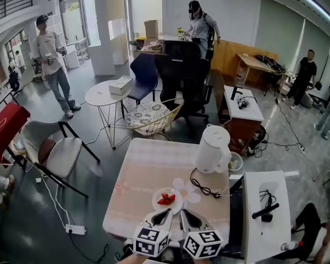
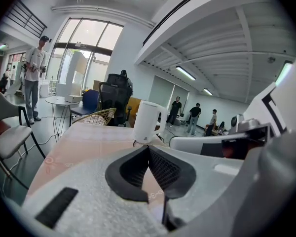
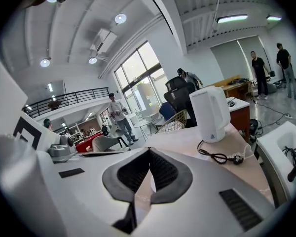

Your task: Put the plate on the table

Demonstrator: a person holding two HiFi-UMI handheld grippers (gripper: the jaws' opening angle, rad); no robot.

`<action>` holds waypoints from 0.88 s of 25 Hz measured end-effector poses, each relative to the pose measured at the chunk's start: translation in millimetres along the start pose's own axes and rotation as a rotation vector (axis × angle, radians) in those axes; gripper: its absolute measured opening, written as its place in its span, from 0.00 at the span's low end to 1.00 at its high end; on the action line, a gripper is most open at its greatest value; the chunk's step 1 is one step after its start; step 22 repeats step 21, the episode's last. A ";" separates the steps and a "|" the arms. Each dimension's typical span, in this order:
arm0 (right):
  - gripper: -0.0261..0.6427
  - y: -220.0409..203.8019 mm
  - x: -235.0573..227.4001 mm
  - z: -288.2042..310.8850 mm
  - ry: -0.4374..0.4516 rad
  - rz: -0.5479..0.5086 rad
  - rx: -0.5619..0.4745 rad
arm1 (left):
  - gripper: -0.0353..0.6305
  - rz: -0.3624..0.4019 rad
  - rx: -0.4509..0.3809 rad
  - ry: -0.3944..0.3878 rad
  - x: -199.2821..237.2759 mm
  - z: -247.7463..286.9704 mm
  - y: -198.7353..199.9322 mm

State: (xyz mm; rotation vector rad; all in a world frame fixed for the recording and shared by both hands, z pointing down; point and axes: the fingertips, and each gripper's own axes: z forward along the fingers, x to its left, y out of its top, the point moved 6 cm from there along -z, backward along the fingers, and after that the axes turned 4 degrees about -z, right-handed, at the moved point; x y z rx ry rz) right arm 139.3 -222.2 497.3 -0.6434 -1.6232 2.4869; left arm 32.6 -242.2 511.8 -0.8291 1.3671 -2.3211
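A small white plate (image 1: 167,201) with red pieces on it rests on the pale tablecloth of the table (image 1: 143,169), near its front edge. My left gripper (image 1: 166,213) comes up to the plate's near rim, and my right gripper (image 1: 182,214) lies just right of that rim. In the left gripper view the left gripper (image 2: 148,148) has its dark pads pressed tip to tip with nothing showing between them. The right gripper (image 3: 149,151) looks the same, shut and empty. Neither gripper view shows the plate, and I cannot tell whether either gripper touches it.
A white kettle (image 1: 213,149) stands at the table's far right, its black cord and plug (image 1: 204,189) trailing toward a white flower-shaped mat (image 1: 188,192). A small bowl (image 1: 235,161) sits at the right edge. Chairs (image 1: 55,153) and people stand around; a white side table (image 1: 267,213) is on the right.
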 end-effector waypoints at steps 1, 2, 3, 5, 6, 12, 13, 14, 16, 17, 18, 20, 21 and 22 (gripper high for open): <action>0.04 0.8 0.9 -2.8 0.001 -0.015 -0.003 | 0.06 0.003 -0.003 -0.001 -3.2 -0.6 -0.6; 0.04 1.0 1.5 -5.0 0.001 -0.030 -0.004 | 0.06 0.004 -0.005 -0.003 -5.9 -1.0 -1.4; 0.04 0.9 1.8 -6.5 0.001 -0.042 -0.005 | 0.06 0.005 -0.006 -0.005 -8.0 -1.1 -2.0; 0.04 1.1 0.8 -8.4 0.001 -0.059 -0.008 | 0.06 0.006 -0.010 -0.005 -11.1 -0.6 -2.0; 0.04 1.4 -0.1 -9.4 0.000 -0.063 -0.011 | 0.06 0.007 -0.012 -0.004 -12.4 -0.4 -1.4; 0.04 1.5 -0.7 -13.3 0.003 -0.083 -0.012 | 0.06 0.008 -0.014 0.004 -16.9 -1.5 -3.7; 0.04 1.0 -0.7 -13.8 0.005 -0.086 -0.009 | 0.06 0.007 -0.013 0.005 -17.7 -1.6 -4.7; 0.04 0.2 -0.9 -14.1 0.006 -0.087 -0.007 | 0.06 0.006 -0.011 0.007 -18.2 -1.7 -5.6; 0.04 -1.7 -2.2 -13.9 0.008 -0.089 -0.004 | 0.06 0.004 -0.009 0.011 -18.6 -1.4 -6.6; 0.04 -2.4 -3.2 -13.5 0.009 -0.090 -0.003 | 0.06 0.003 -0.009 0.012 -18.5 -0.9 -6.7; 0.04 -2.7 -4.0 -13.1 0.009 -0.091 -0.002 | 0.06 0.001 -0.008 0.014 -18.3 -0.3 -6.6; 0.04 -2.6 -5.1 -12.2 0.012 -0.093 0.001 | 0.06 -0.003 -0.007 0.017 -17.9 0.9 -6.4; 0.04 -2.5 -5.4 -11.8 0.014 -0.094 0.003 | 0.06 -0.006 -0.006 0.018 -17.7 1.4 -6.3; 0.04 -2.5 -5.4 -11.8 0.014 -0.094 0.003 | 0.06 -0.006 -0.006 0.018 -17.7 1.4 -6.3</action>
